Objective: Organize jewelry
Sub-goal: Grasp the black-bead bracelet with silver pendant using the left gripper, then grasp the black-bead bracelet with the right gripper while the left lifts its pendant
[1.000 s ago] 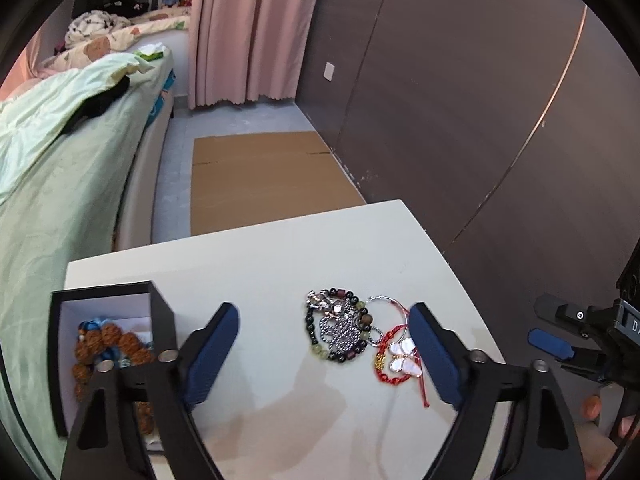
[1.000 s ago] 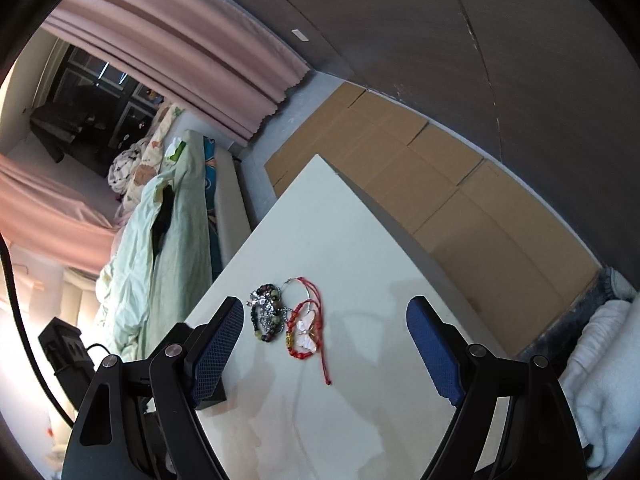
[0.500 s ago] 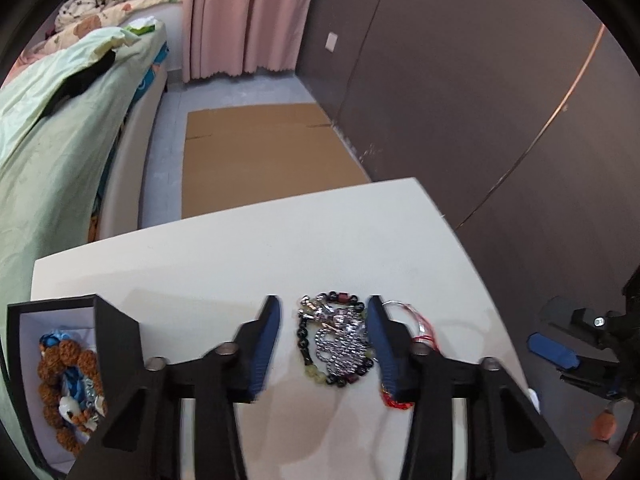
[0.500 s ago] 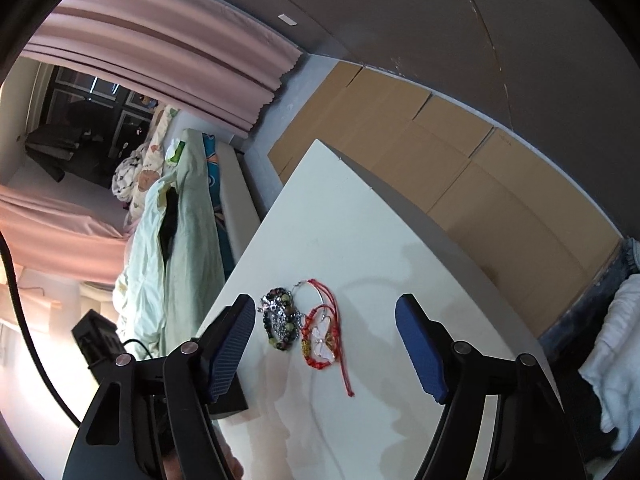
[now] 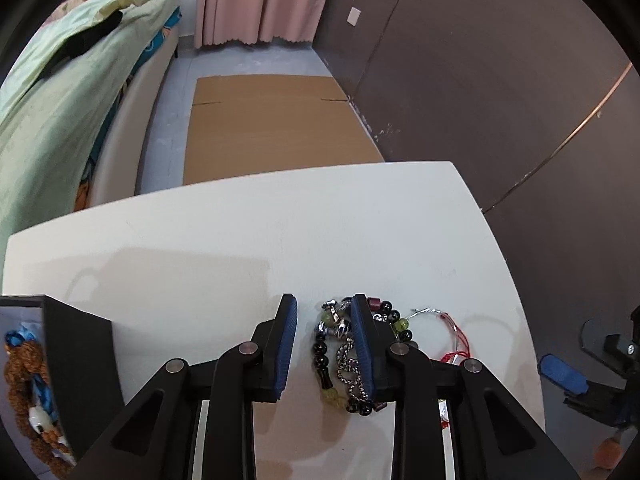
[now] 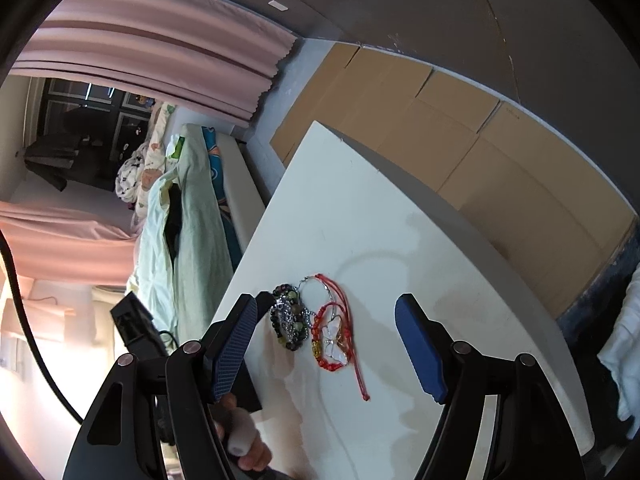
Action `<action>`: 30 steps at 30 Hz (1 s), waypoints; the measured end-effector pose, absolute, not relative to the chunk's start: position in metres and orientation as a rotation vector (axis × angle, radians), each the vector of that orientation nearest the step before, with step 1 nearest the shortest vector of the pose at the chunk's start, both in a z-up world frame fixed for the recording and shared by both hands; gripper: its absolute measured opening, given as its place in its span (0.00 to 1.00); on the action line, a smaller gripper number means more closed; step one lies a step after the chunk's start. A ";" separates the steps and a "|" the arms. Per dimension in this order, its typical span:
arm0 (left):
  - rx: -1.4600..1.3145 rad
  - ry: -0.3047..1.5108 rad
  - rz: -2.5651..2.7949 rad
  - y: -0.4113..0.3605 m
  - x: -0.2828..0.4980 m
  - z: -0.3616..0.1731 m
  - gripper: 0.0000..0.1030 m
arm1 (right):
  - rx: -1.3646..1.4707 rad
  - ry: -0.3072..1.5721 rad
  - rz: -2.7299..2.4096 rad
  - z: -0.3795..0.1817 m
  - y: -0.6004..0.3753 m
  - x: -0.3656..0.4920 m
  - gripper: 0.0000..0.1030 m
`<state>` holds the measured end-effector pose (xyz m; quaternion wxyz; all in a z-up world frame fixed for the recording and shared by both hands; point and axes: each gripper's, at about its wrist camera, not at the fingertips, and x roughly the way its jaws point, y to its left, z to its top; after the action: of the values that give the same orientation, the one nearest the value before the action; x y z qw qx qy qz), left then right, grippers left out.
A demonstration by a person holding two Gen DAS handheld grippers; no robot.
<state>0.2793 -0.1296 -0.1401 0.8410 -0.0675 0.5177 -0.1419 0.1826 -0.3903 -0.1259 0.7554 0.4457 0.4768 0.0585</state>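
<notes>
Since the earlier frames the left gripper (image 5: 324,344) has come down and its jaws have narrowed from wide to a slim gap around the beaded bracelet pile (image 5: 344,364). Whether the pads (image 5: 362,344) already pinch the beads cannot be told; the right pad overlaps the silver chain, the left pad stands just beside the dark beads.

The right gripper (image 6: 324,344) hovers with jaws wide, holding nothing, above the red cord bracelet with the butterfly charm (image 6: 334,338), which lies touching the beaded pile on the white table (image 5: 240,248).

At the near left, the black box (image 5: 76,356) holds brown beads, well apart from the pile.

Risk: the strands lie tangled, so a lift may drag the red cord along or grip only the chain, letting beads slip out
</notes>
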 end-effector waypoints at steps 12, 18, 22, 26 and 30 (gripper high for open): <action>-0.259 1.048 -0.348 -0.111 0.272 -0.124 0.05 | 0.971 1.046 0.140 -0.128 -0.389 0.183 0.71; -0.315 0.999 -0.380 -0.099 0.262 -0.097 0.05 | 0.940 1.052 0.157 -0.125 -0.381 0.183 0.71; -0.324 0.940 -0.410 -0.095 0.250 -0.071 0.05 | 0.895 1.049 0.170 -0.121 -0.373 0.183 0.71; -0.355 0.880 -0.423 -0.083 0.237 -0.045 0.05 | 0.832 1.044 0.206 -0.116 -0.359 0.187 0.48; -0.384 0.821 -0.433 -0.070 0.225 -0.020 0.05 | 0.793 1.057 0.246 -0.118 -0.341 0.194 0.38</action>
<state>0.2252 -0.0699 -0.0199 0.8766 -0.1839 0.3933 -0.2078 0.1943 -0.3411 -0.1185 0.7825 0.3675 0.4895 0.1139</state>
